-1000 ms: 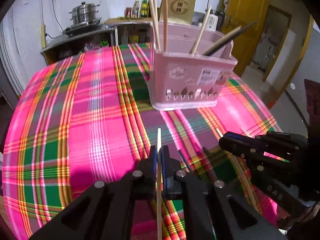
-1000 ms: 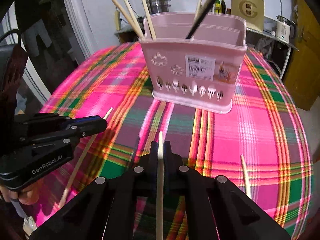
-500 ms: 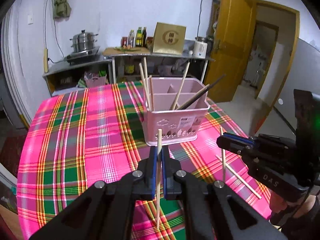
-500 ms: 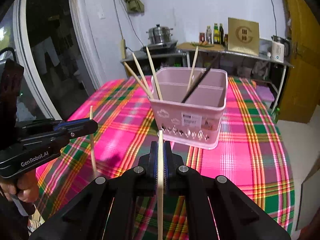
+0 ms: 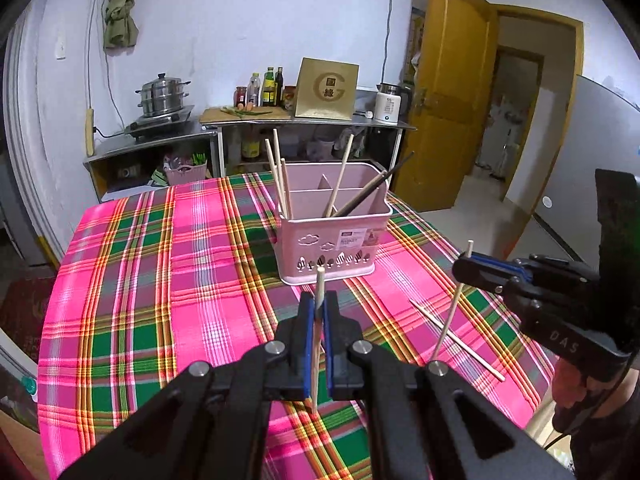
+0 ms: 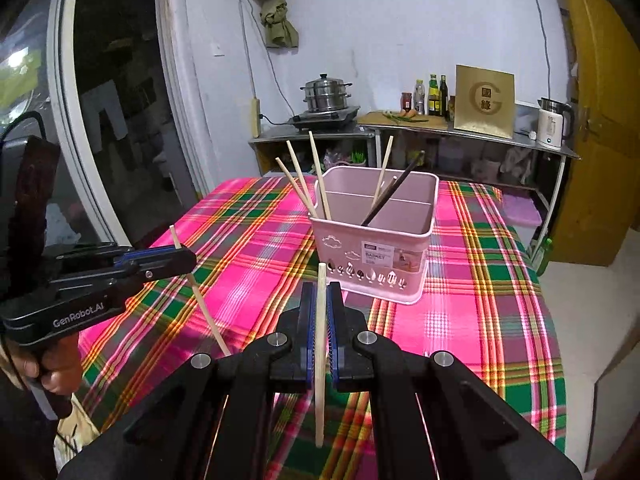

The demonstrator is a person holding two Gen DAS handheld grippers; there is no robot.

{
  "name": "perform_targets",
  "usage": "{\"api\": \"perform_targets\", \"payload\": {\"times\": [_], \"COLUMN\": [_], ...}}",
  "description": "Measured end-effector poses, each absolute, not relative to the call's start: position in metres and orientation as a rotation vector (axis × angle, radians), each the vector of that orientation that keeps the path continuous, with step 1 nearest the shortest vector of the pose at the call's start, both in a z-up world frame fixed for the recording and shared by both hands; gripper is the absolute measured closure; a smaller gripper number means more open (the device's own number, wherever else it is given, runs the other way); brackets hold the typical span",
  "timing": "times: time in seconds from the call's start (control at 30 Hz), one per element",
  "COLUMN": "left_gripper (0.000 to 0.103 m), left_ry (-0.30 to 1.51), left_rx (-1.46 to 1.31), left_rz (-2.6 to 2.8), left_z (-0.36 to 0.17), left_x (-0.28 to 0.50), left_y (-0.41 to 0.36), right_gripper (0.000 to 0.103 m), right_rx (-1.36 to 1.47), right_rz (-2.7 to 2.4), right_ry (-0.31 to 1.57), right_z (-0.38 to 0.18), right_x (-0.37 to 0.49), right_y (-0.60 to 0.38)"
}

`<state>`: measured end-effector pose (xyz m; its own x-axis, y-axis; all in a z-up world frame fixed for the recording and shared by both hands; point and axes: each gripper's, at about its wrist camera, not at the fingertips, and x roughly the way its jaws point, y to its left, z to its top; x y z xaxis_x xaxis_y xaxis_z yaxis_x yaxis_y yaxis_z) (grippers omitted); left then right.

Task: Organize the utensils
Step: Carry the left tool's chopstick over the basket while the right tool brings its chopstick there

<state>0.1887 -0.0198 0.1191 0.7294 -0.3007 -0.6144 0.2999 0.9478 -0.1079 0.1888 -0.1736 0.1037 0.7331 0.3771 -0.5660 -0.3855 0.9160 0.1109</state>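
- Up close in the left wrist view, the left hand-held gripper has its jaws together, clamped on a pale wooden chopstick that stands nearly upright between the blue pads, its tip poking up above them.
- Beyond it, a pink utensil basket sits on the tabletop, which is covered in a pink, green and yellow plaid cloth.
- Three pale chopsticks lean in the basket's left compartment, and another pale one and a dark chopstick lean in a compartment further right.
- At the right of this view, the right hand-held gripper hangs above the tabletop, clamped on a second pale chopstick that slants downward.
- One loose chopstick lies flat on the cloth, to the right of the basket and under the right hand-held gripper.
- Against the far wall a steamer pot stands on a counter, with bottles and a kettle further along.
- Turning to the right wrist view, the right hand-held gripper is likewise closed on its chopstick, held nearly upright.
- The basket stands ahead on the tabletop, well apart from the fingertips.
- At the left, the left hand-held gripper holds its chopstick at a slant, a person's hand wrapped around the handle.
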Motion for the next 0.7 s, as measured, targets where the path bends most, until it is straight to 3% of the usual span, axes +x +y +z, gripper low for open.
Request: {"api": "perform_targets", "payload": {"times": [0.7], "left_gripper": [0.098], "left_ry": [0.578], "left_rx": [0.009], "left_rz": [-0.357], "left_z": [0.165], "left_x": [0.194], "left_y": [-0.03], "right_gripper": [0.098], "right_rx": [0.029], "right_rz": [0.414], "right_ry": [0.441], "right_z": [0.15], "right_x": [0.182], "right_y": [-0.183]}}
